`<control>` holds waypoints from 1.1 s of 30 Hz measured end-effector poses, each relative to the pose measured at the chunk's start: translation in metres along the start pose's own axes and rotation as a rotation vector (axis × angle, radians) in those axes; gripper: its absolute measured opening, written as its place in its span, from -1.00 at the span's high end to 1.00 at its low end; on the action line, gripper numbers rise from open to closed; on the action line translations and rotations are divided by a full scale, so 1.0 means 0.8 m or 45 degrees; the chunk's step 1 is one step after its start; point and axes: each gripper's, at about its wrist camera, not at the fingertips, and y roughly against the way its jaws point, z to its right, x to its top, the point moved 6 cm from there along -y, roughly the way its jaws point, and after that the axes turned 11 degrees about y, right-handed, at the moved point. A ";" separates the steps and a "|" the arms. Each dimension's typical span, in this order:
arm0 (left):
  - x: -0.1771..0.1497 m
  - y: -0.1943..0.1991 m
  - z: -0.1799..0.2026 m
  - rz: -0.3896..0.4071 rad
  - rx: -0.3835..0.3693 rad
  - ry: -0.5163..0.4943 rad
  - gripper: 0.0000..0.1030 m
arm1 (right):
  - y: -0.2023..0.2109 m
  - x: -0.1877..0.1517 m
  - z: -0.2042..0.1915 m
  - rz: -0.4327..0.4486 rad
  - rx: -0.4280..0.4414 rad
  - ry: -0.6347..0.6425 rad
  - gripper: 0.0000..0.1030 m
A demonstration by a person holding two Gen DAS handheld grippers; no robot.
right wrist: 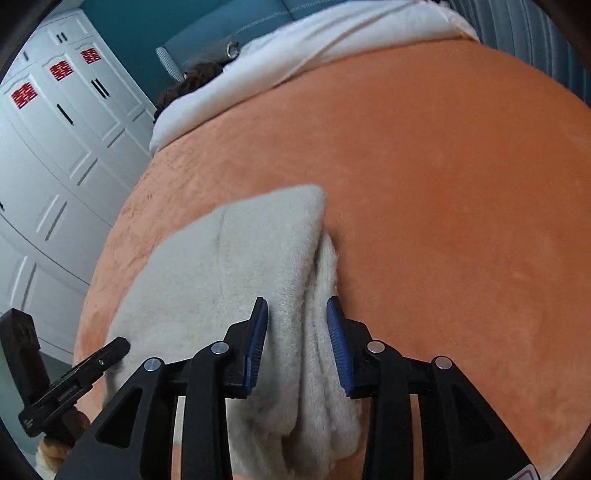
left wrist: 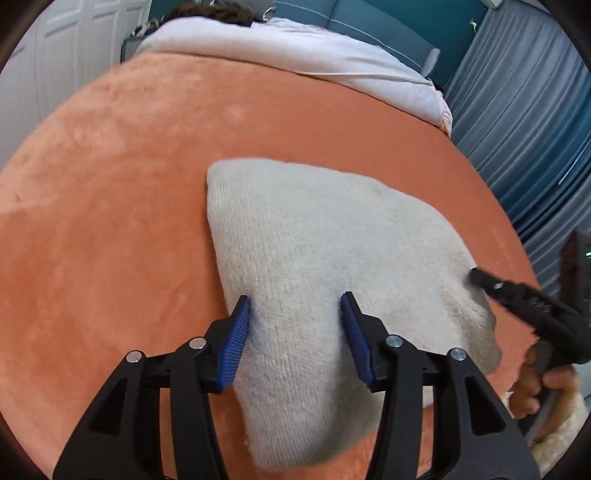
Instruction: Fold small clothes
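Observation:
A cream knitted garment point(left wrist: 325, 251) lies folded on the orange blanket point(left wrist: 110, 221). My left gripper point(left wrist: 295, 306) is open, its blue pads straddling the garment's near left part. My right gripper point(right wrist: 297, 310) is open too, its pads either side of the garment's layered right edge point(right wrist: 321, 295). The garment's flat top point(right wrist: 240, 258) stretches away to the left in the right wrist view. The right gripper also shows at the garment's right side in the left wrist view point(left wrist: 480, 277). The left gripper shows at the lower left of the right wrist view point(right wrist: 118, 347).
The orange blanket point(right wrist: 443, 184) covers a bed. A white duvet point(left wrist: 295, 51) lies bunched across the far end. White wardrobe doors point(right wrist: 55, 166) stand to the left, blue-grey curtains point(left wrist: 535, 122) to the right. A teal headboard point(left wrist: 369, 22) is behind.

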 end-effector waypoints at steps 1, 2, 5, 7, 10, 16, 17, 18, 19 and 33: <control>0.001 0.012 0.001 0.027 -0.001 -0.004 0.07 | 0.019 0.002 -0.010 0.045 0.015 0.024 0.36; 0.002 0.025 0.006 0.058 -0.005 -0.011 -0.03 | 0.035 0.000 -0.024 0.079 0.051 0.059 0.36; -0.005 0.019 0.007 0.067 0.092 -0.035 -0.21 | 0.023 -0.025 -0.051 -0.008 0.037 0.203 0.41; -0.022 -0.005 0.002 -0.009 0.174 -0.039 -0.23 | -0.018 -0.055 -0.044 -0.142 -0.008 0.239 0.47; -0.048 -0.018 -0.007 -0.069 0.189 0.033 -0.25 | -0.022 -0.065 -0.033 -0.161 -0.041 0.234 0.54; -0.057 -0.017 -0.018 -0.058 0.217 0.078 -0.35 | 0.009 -0.064 -0.034 -0.129 0.023 0.178 0.55; -0.059 -0.019 -0.017 -0.053 0.229 0.070 -0.37 | -0.010 -0.079 -0.029 -0.181 -0.025 0.207 0.56; -0.060 -0.019 -0.013 -0.049 0.246 0.059 -0.39 | -0.021 -0.088 -0.027 -0.200 -0.074 0.249 0.56; -0.061 -0.018 -0.011 -0.043 0.270 0.051 -0.40 | -0.020 -0.091 -0.028 -0.181 -0.117 0.295 0.56; -0.131 0.047 0.043 0.091 0.355 -0.102 -0.69 | 0.104 -0.143 -0.055 0.122 -0.339 0.260 -0.51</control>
